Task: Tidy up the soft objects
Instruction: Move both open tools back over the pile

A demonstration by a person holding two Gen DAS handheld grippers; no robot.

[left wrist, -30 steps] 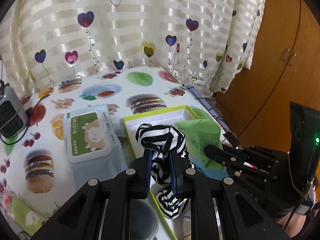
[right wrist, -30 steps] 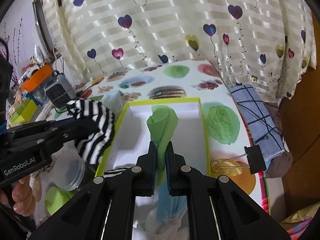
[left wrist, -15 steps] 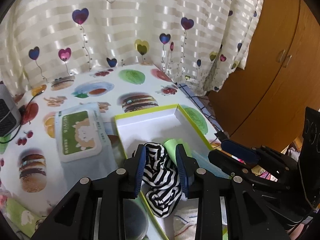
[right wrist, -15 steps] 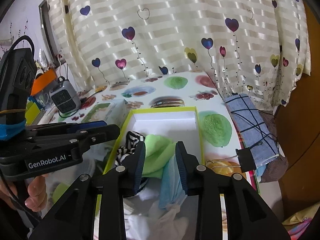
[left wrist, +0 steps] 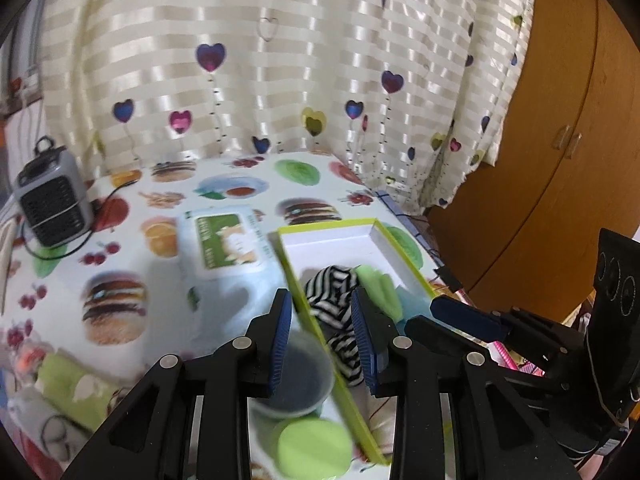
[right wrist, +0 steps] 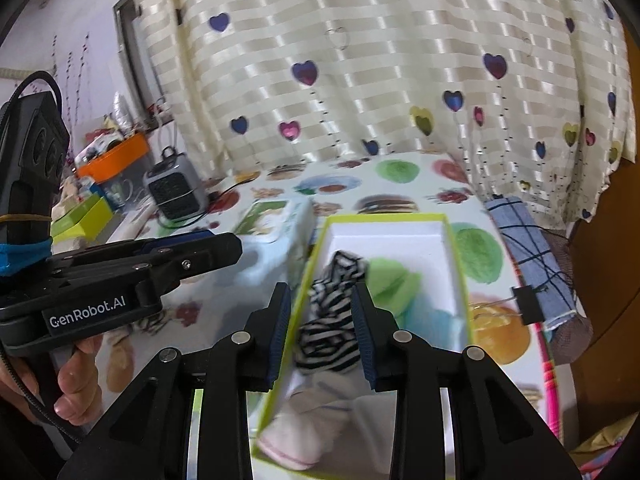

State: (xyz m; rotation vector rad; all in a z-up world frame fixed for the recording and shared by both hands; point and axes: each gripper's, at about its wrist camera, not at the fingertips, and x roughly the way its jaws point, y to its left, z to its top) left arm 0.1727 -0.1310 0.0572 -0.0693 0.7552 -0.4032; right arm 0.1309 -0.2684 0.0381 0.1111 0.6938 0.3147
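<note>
A black-and-white striped cloth (left wrist: 332,292) (right wrist: 332,312) lies in the white box with the lime rim (left wrist: 336,226) (right wrist: 384,218). Beside it in the box rests a green cloth (left wrist: 378,284) (right wrist: 394,280). My left gripper (left wrist: 320,304) is open, above and short of the box's left wall, with nothing between its pads. My right gripper (right wrist: 320,296) is open too, empty, hovering over the box's near left side. A light blue cloth (right wrist: 436,320) and a white cloth (right wrist: 316,420) fill the box's near end.
A wet-wipes pack (left wrist: 224,244) lies left of the box, a small grey heater (left wrist: 52,200) farther left. A clear cup (left wrist: 296,376) and a green round lid (left wrist: 312,448) sit under my left gripper. A blue checked cloth with a binder clip (right wrist: 528,248) lies along the table's right edge.
Both grippers opened and let go: the striped cloth and the green cloth dropped into the box. Both hands then pulled back and rose.
</note>
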